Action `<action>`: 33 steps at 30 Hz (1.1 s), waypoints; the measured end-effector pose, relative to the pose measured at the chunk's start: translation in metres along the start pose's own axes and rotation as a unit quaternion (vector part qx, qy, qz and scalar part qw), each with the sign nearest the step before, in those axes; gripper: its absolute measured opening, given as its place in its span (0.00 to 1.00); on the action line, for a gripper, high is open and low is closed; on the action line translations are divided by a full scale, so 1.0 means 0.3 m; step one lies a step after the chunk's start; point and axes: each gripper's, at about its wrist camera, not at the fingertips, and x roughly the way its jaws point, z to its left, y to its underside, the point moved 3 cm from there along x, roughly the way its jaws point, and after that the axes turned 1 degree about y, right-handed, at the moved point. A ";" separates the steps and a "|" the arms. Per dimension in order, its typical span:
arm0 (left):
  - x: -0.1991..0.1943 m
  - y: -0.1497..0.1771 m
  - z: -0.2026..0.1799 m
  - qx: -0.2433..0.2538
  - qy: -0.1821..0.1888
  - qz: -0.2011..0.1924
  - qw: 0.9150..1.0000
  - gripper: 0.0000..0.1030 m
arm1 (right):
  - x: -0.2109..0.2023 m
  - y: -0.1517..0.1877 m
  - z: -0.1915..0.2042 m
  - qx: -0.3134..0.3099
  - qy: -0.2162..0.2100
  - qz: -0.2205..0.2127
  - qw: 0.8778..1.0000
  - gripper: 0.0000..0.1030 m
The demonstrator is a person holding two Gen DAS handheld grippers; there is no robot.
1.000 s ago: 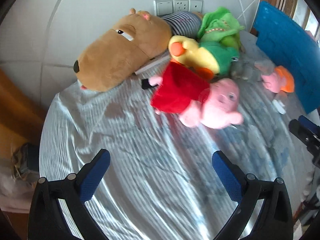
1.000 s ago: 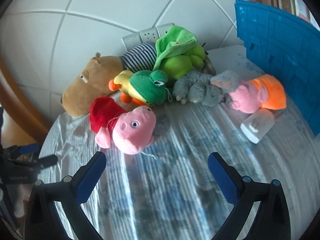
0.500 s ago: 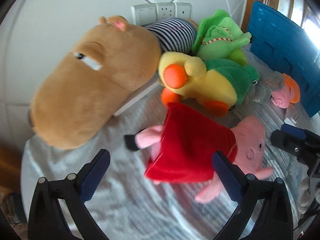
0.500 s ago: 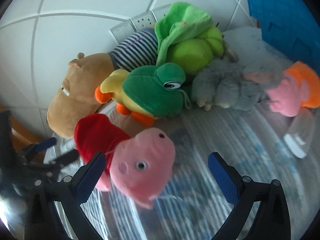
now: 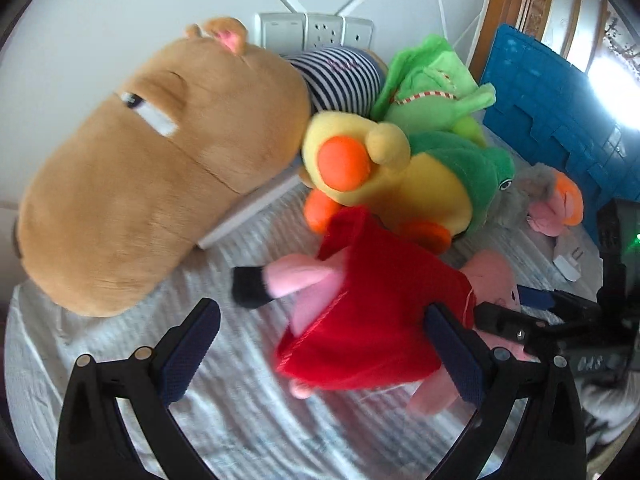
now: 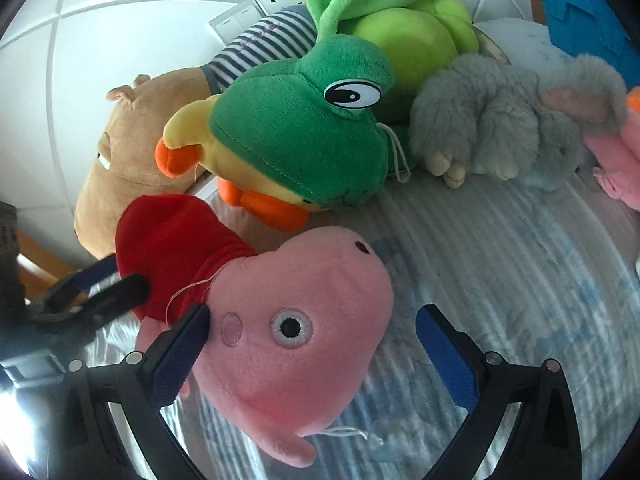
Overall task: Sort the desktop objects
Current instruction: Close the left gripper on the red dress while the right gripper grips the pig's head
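**Desk:** What's in the shot, and where is the toy being sorted?

**Photographer:** A pink pig doll (image 6: 296, 320) in a red dress lies on a striped cloth (image 6: 500, 264) over the table. The right claw (image 6: 312, 344) is spread wide around its head, the left blue pad (image 6: 180, 356) touching the cheek, the right pad apart from it over bare cloth. The left claw (image 5: 320, 352) is also wide open, straddling the red skirt (image 5: 376, 320), with the right pad against the dress; the left pad stands over open cloth.

**Desk:** How much room is there to move?

**Photographer:** Little at the back. Toys are packed against a white wall (image 5: 100, 20) with a row of sockets (image 5: 316, 32). A blue panel (image 5: 560, 112) closes off the right side. Open cloth lies in front of the pile, nearest both claws, and to the right of the pig's snout.

**Desk:** Give me the count.

**Photographer:** One large brown animal (image 5: 152, 172) in a striped shirt, one yellow duck with a green frog hood (image 6: 296, 140), one lime-green toy (image 6: 404, 36), one grey furry toy (image 6: 492, 120), a second, smaller pink doll in orange (image 5: 556, 208) at the far right. Six soft toys in all, two claws, one small white item (image 5: 568, 264) I cannot identify.
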 end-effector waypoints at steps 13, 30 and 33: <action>0.112 0.021 -0.079 0.019 0.052 0.014 0.998 1.00 | -0.034 0.017 -0.029 0.001 -0.012 0.009 1.000 1.00; 0.098 -0.005 -0.137 0.027 0.037 -0.016 0.999 0.78 | 0.018 -0.020 -0.043 0.003 -0.041 0.004 0.999 0.86; 0.068 0.001 -0.165 0.035 0.027 -0.021 0.999 0.74 | -0.008 -0.005 -0.043 0.001 -0.036 0.001 0.999 0.83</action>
